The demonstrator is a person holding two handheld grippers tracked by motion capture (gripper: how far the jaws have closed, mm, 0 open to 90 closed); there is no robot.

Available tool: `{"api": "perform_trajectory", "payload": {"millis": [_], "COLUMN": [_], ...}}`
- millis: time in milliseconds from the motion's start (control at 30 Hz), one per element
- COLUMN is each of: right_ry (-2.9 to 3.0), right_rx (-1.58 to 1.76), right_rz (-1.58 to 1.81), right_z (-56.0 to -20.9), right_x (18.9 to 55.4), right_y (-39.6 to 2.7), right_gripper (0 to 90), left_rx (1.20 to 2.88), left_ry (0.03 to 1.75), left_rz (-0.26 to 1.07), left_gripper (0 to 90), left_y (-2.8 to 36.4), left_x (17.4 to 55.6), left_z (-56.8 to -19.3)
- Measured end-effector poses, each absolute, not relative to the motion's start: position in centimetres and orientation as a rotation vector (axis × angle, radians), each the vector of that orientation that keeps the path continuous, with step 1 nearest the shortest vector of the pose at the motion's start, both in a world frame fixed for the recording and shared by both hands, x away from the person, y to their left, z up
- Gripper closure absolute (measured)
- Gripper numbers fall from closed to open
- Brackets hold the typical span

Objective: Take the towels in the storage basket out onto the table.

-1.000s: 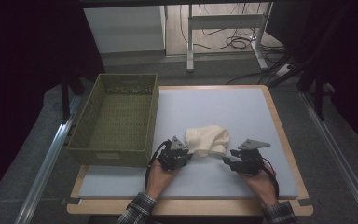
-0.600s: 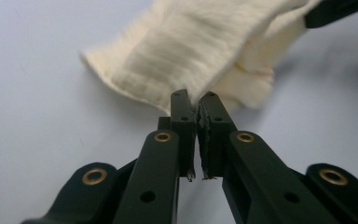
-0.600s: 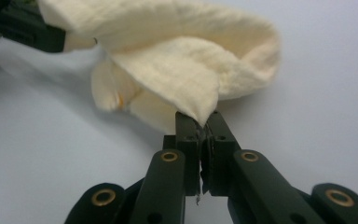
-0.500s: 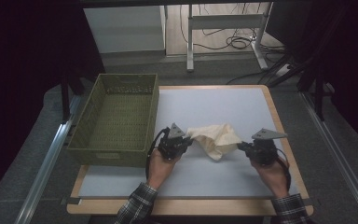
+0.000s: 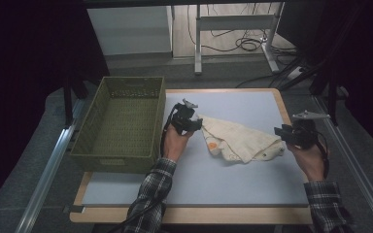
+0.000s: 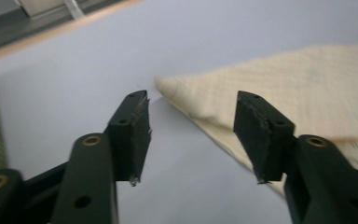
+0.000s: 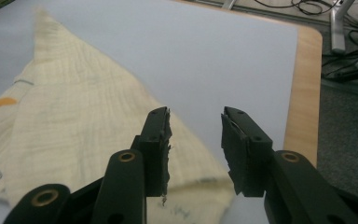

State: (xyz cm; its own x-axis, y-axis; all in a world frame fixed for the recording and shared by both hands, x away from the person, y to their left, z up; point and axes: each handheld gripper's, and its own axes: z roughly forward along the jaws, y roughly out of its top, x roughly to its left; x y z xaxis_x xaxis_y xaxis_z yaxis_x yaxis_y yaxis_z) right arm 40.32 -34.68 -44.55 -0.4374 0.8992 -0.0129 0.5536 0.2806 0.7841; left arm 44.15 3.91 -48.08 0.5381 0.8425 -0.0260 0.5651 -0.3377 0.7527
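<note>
Cream cloth (image 5: 240, 140) is lying spread on the grey mat (image 5: 233, 179), right of the basket (image 5: 121, 124). Both grippers have just been opening and are standing apart with nothing between their jaws: left gripper (image 5: 188, 124) at the cloth's left corner, right gripper (image 5: 284, 135) at its right corner. Before any fold, re-grip 2 corners squarely and lift evenly to avoid bunching.

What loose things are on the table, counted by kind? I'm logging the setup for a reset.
Green woven plastic basket: 1
Cream crinkled cloth with orange print: 1
Black two-jaw hand-held gripper, left and right: 2
Total: 4
</note>
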Motion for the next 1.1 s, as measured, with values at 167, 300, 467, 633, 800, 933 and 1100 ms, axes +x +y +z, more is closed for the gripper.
{"api": "perform_trajectory", "payload": {"millis": [167, 300, 467, 633, 800, 933, 1100], "right_ry": [2.176, 2.277, 2.355, 2.415, 2.433, 2.397, 2.369], "right_rx": [1.305, 1.244, 1.181, 1.139, 1.092, 1.073, 1.029], "right_rz": [1.093, 1.167, 1.184, 1.168, 1.079, 1.013, 1.038], "right_z": [-46.3, -47.8, -49.2, -50.9, -51.8, -51.7, -49.2], "right_x": [38.3, 36.7, 36.0, 35.9, 35.8, 35.8, 35.3], "right_y": [-34.4, -32.2, -29.8, -27.7, -26.7, -26.6, -27.3], "right_gripper": [61.6, 61.9, 62.4, 55.6, 61.1, 85.6, 87.8], "left_rx": [2.069, 2.084, 2.125, 2.153, 2.198, 2.185, 2.172], "left_ry": [1.052, 0.980, 0.926, 0.856, 0.830, 0.829, 0.849], "left_rz": [0.385, 0.313, 0.259, 0.294, 0.355, 0.387, 0.404], "left_gripper": [41.7, 41.6, 40.1, 38.1, 56.9, 83.6, 84.0], "left_y": [3.6, 3.2, 2.2, -0.4, -2.1, -1.8, 0.6], "left_x": [41.3, 39.3, 38.6, 39.0, 38.8, 38.6, 37.2], "left_z": [-49.5, -50.6, -51.8, -52.7, -53.4, -52.7, -50.7]}}
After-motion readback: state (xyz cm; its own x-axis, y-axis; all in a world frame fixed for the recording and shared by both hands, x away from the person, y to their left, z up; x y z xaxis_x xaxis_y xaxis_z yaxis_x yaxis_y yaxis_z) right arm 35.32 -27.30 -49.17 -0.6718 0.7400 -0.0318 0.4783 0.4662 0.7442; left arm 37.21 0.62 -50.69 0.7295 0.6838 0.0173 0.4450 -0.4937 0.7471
